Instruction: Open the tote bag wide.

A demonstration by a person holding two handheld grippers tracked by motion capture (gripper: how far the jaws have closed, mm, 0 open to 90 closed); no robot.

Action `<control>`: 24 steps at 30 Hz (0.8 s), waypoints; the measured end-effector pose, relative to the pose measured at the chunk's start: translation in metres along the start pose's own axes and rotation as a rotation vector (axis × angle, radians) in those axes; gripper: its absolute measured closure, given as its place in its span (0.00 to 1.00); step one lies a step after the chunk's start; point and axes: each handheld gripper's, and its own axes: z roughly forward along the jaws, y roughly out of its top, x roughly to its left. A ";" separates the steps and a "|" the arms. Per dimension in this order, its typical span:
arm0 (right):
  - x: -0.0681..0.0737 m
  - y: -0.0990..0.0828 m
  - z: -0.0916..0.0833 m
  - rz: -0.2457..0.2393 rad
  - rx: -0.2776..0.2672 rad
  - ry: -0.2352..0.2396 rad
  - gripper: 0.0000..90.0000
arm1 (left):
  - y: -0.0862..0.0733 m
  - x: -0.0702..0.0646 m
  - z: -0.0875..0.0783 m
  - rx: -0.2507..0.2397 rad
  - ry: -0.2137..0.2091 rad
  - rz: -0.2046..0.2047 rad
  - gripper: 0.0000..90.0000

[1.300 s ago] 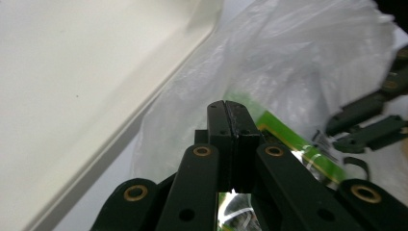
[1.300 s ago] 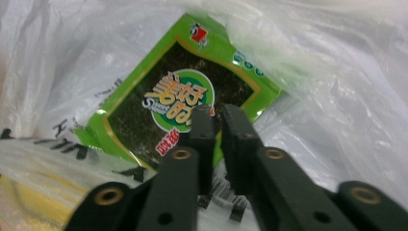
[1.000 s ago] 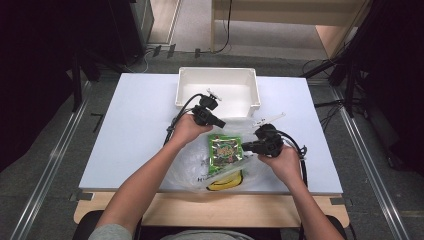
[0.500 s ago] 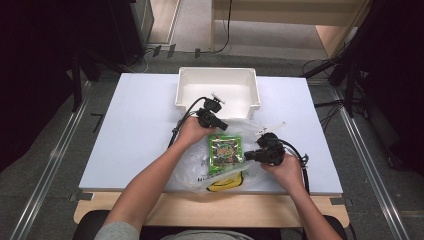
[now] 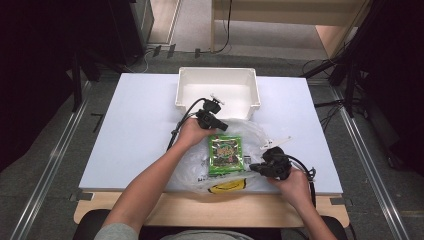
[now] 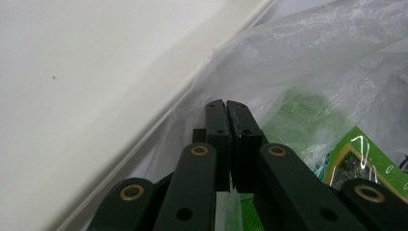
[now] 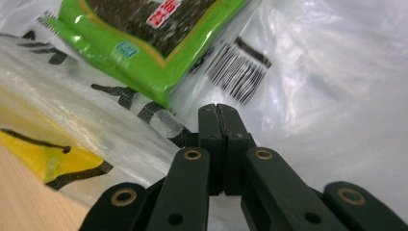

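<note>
The work in hand looks like getting the green packet (image 5: pixel 224 154) into, or out of, the clear plastic bag (image 5: pixel 252 134) that lies crumpled on the table (image 5: pixel 130 130) just in front of the white bin (image 5: pixel 218 92); the packet lies flat on the film near the table's front edge, between the two grippers, with a yellow printed patch of the bag (image 5: pixel 227 186) just below it.

The left gripper (image 5: pixel 216 122) sits at the far end of the packet, close beside the bin's near wall; in the left gripper view its jaws are pressed together with thin film pinched between them, so it appears to hold the bag (image 6: pixel 298 62) by a fold. The right gripper (image 5: pixel 255 168) rests at the packet's near right corner; in the right gripper view its jaws are closed tight over the film beside the barcode (image 7: pixel 238 71), though whether film is actually caught there I cannot tell.

To do this step well, keep the left pinch firm and steady as an anchor; draw the right side away gently so the film pulls taut without tearing; keep the packet (image 7: pixel 144 38) flat so it slides rather than snags; avoid dragging the bag against the bin's rim.
</note>
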 end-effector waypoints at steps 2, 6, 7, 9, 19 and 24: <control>0.003 -0.004 -0.002 -0.003 -0.001 0.000 1.00 | 0.000 0.000 0.000 0.000 0.001 0.003 1.00; 0.007 -0.013 -0.005 -0.010 -0.008 0.007 1.00 | 0.000 -0.001 0.000 0.007 0.016 0.013 1.00; 0.008 -0.014 -0.006 -0.007 -0.007 0.005 1.00 | 0.001 -0.002 0.000 0.007 0.020 0.013 1.00; 0.010 -0.018 -0.008 -0.014 -0.003 0.005 1.00 | 0.001 -0.002 0.000 0.007 0.021 0.011 1.00; 0.013 -0.014 -0.015 -0.002 -0.059 0.009 1.00 | 0.001 -0.002 0.000 0.012 0.021 0.009 1.00; 0.011 -0.005 -0.021 0.003 -0.095 0.023 1.00 | 0.002 -0.003 0.000 0.019 0.024 -0.002 1.00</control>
